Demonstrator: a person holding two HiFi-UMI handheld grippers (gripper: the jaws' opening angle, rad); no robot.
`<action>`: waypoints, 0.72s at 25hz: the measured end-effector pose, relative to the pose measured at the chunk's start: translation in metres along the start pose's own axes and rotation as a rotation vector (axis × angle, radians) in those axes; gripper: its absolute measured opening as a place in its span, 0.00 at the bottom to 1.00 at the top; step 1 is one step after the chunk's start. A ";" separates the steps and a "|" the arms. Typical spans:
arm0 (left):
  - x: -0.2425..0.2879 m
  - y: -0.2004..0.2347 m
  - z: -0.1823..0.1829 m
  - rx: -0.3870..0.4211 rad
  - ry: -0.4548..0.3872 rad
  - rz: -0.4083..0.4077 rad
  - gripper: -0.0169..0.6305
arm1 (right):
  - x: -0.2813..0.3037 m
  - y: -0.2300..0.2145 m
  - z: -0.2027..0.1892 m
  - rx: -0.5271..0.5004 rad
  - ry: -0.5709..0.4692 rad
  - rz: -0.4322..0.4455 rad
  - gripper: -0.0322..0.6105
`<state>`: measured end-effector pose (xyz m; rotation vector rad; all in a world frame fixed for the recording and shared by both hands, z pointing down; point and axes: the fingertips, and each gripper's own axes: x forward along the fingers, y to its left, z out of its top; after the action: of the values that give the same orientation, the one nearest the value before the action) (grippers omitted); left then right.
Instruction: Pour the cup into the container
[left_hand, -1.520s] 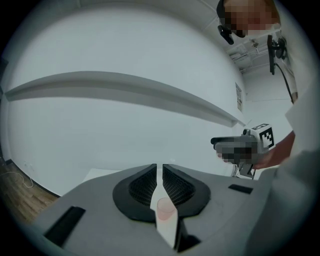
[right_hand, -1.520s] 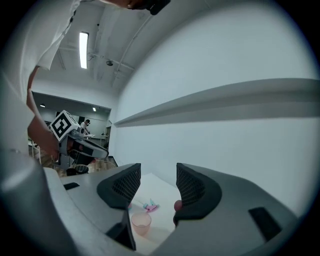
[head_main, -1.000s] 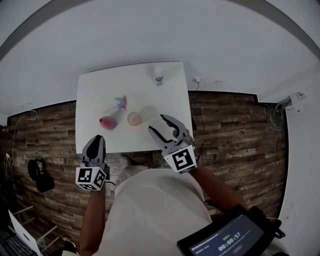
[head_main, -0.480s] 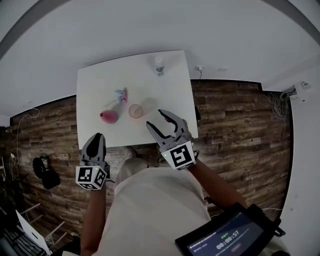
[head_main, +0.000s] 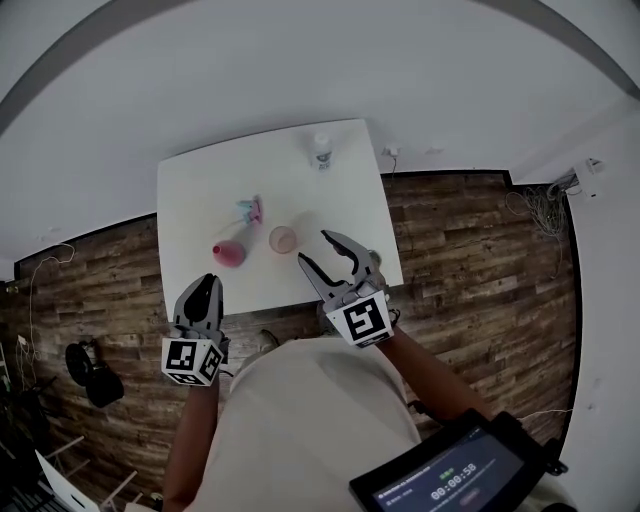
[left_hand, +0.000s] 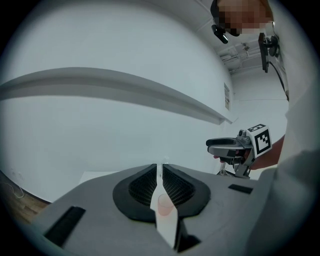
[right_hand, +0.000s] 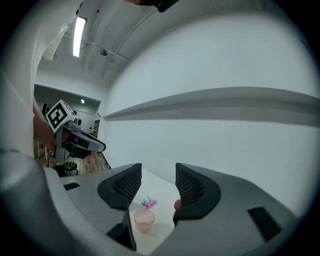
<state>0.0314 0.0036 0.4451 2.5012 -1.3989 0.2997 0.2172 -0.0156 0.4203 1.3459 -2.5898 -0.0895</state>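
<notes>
The left gripper (head_main: 204, 285) hangs over the table's (head_main: 180, 200) near left edge, jaws all but pressed together on nothing. Its own view shows the cup (left_hand: 164, 205) only through their slit. The head view counts four things: one pink round item (head_main: 228, 253), one pink-and-blue item (head_main: 250, 210), one cup upright mid-table, and one white bottle (head_main: 321, 150) far off, unseen in the right gripper view. The right gripper (head_main: 314, 248) hovers near the cup, jaws spread and empty.
</notes>
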 end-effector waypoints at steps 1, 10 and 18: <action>-0.003 0.007 0.001 0.003 -0.002 -0.010 0.07 | 0.005 0.004 0.005 0.001 0.000 -0.013 0.39; -0.026 0.050 -0.001 -0.007 -0.021 -0.059 0.07 | 0.032 0.037 0.026 -0.011 0.002 -0.086 0.39; -0.065 0.092 -0.006 -0.012 -0.043 -0.093 0.07 | 0.040 0.074 0.035 -0.035 0.022 -0.155 0.39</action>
<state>-0.0811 0.0118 0.4427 2.5675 -1.2906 0.2198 0.1279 -0.0073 0.4045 1.5247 -2.4507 -0.1441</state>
